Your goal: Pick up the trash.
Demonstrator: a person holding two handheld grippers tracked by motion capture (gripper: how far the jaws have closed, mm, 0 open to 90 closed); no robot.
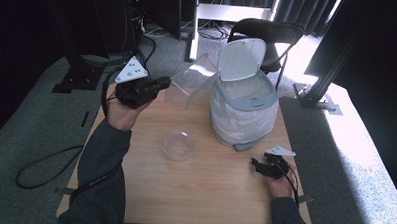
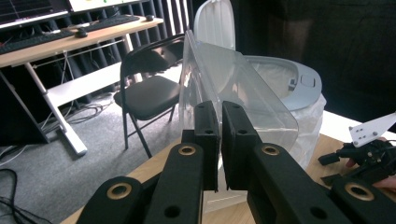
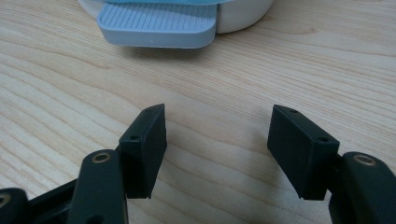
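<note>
The left gripper pinches a clear plastic clamshell container, lifted just left of the open pedal bin, likely to drop it in. Nearer, a clear bowl waits. The right gripper rests spread by the pedal.

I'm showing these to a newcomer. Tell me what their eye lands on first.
First, the white pedal bin with its lid up, at the table's far right. Next, the clear plastic container held up beside it, pinched in the left gripper. Then the clear bowl mid-table, and the right gripper open just above the wood.
</note>
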